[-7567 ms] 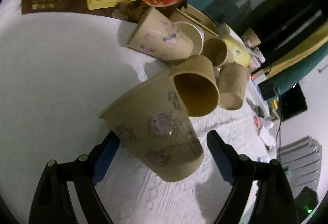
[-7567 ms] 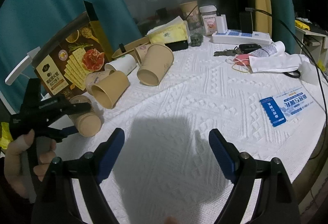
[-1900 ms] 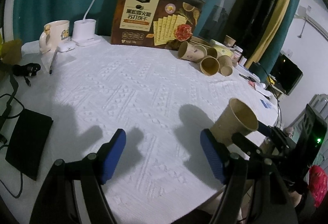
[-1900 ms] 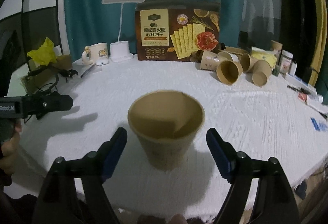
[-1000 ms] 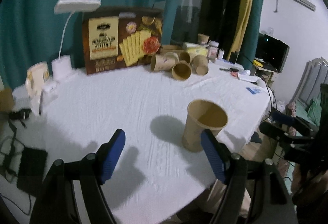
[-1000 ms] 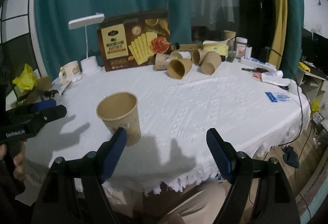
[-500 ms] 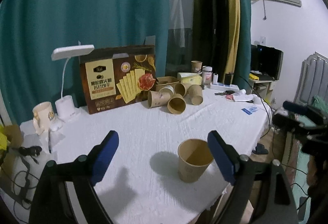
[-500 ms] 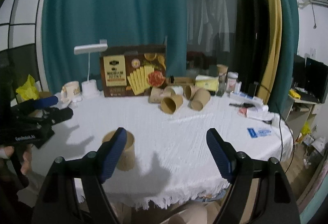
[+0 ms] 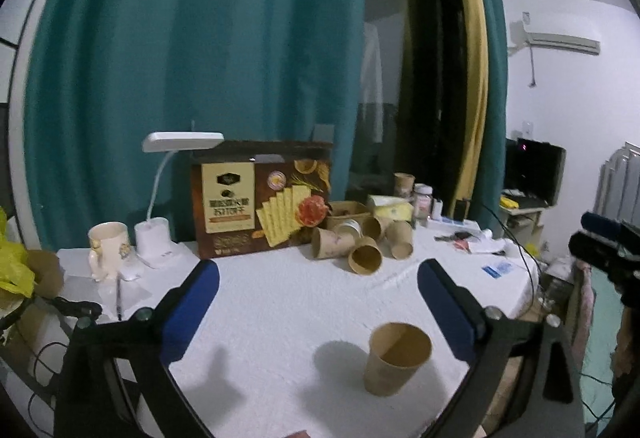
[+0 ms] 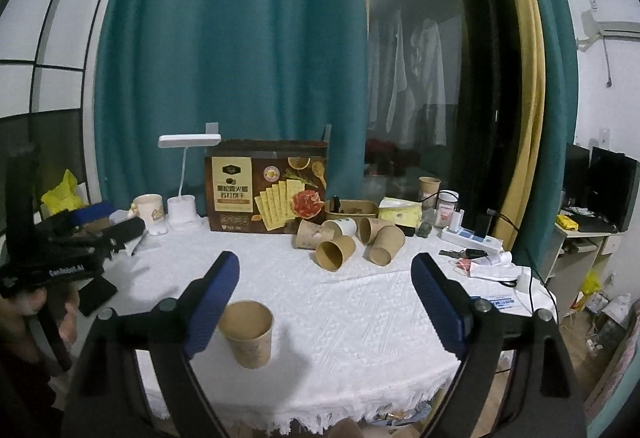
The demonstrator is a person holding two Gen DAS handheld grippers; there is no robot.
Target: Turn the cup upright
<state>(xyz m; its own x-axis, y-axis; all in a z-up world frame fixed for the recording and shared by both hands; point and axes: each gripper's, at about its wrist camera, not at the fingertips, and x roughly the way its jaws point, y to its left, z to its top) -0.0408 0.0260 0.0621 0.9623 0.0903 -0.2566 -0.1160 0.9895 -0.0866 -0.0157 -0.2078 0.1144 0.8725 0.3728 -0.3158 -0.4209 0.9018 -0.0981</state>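
A brown paper cup [image 9: 396, 358] stands upright on the white tablecloth near the table's front edge, untouched; the right wrist view has this cup [image 10: 248, 334] at lower left. My left gripper [image 9: 316, 278] hovers above and behind it, its jaws having just been opening, with nothing between them. My right gripper [image 10: 326, 270] is also raised clear of the cup, jaws having just been opening and empty. Each gripper shows at the edge of the other's view: the left gripper [image 10: 116, 222] and the right gripper [image 9: 588, 236].
Several paper cups [image 10: 344, 238] lie on their sides at the back beside a cracker box [image 10: 266, 193]. A white desk lamp [image 9: 182, 141] and a mug [image 9: 108, 246] stand at back left. Small items and a power strip [image 10: 470, 236] sit at the right edge.
Both grippers have risen and drawn back from the upright cup, and their jaws have spread wider. The cup has stayed in place on the cloth.
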